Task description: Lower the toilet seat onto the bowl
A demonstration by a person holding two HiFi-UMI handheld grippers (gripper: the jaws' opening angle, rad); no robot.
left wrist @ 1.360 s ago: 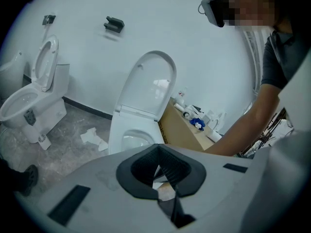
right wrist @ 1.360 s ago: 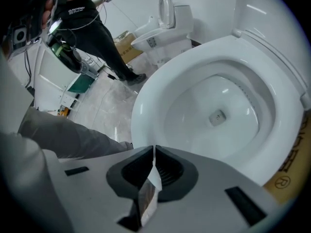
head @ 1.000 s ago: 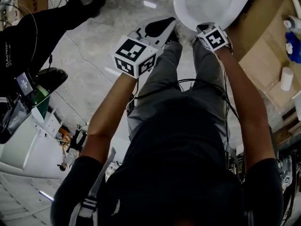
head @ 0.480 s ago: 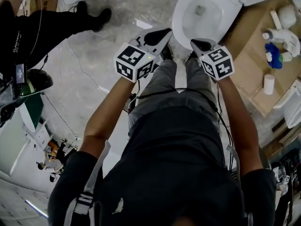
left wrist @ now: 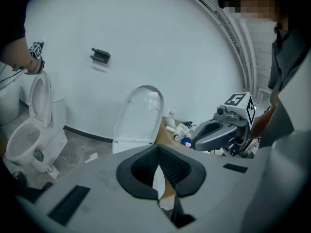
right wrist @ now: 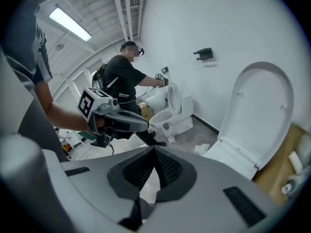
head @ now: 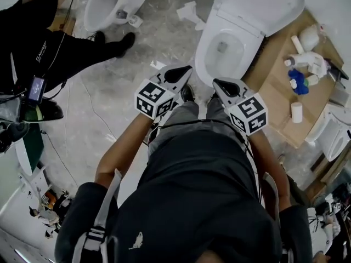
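Black tee (head: 203, 190), grey trousers (head: 184, 116); L tool (head: 185, 70), R tool (head: 218, 83) grey, b&w marker cubes (head: 155, 98); black cable (head: 192, 122).

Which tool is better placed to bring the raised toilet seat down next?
Probably right. The right tool points at the bowl front rim, facing the raised seat; the left tool sits off over floor. Both are shut and empty.

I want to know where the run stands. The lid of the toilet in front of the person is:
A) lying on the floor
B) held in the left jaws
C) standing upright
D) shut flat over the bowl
C: in the right gripper view the lid stands upright behind the bowl, and the head view looks down into the uncovered bowl.
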